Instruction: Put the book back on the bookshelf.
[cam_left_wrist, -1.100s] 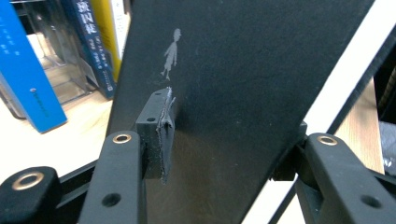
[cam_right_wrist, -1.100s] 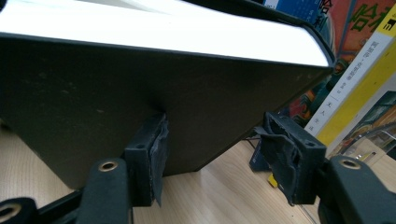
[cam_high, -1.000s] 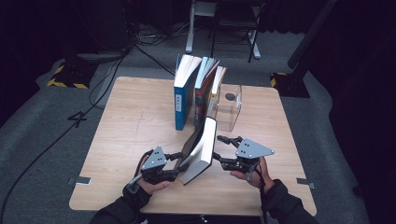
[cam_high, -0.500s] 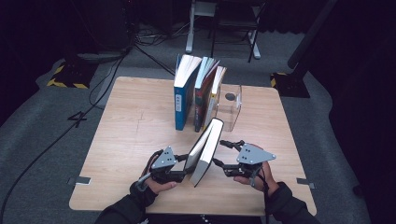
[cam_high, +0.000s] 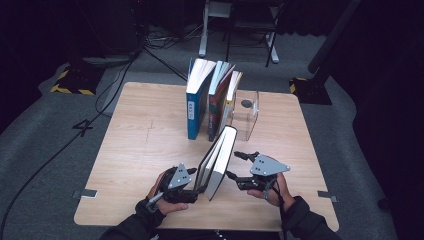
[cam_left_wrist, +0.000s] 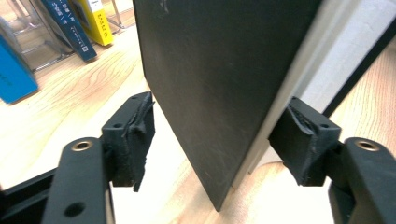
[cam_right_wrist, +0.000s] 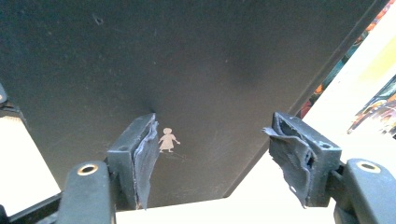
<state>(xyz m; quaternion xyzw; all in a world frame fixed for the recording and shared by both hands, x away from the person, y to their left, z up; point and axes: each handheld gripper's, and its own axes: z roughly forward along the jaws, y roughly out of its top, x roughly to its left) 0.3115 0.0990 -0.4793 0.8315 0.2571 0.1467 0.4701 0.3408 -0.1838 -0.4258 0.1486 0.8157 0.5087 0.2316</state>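
Observation:
A thick black book (cam_high: 217, 160) stands steeply tilted on its edge at the table's front middle, pale pages toward the left. My left gripper (cam_high: 195, 186) straddles its lower near corner (cam_left_wrist: 224, 70). These jaws have just been opening, and both pads (cam_left_wrist: 135, 135) sit close to the book's faces with a slim gap. My right gripper (cam_high: 239, 166) is just right of the book, jaws spread wide after opening. In the right gripper view (cam_right_wrist: 215, 149) the black cover (cam_right_wrist: 187, 60) with a small figure emblem looms in front, with nothing between the pads.
Several upright books (cam_high: 210, 100) lean in a row at the back middle of the wooden table (cam_high: 140, 150), beside a clear plastic stand (cam_high: 247, 115). A blue book (cam_left_wrist: 14, 79) and a yellow one (cam_left_wrist: 95, 21) sit behind. Cables lie on the floor beyond.
The black book's lower end has slid right, so it stands steeper than a second ago. Both grippers' jaws look wider. The hands have hardly shifted.

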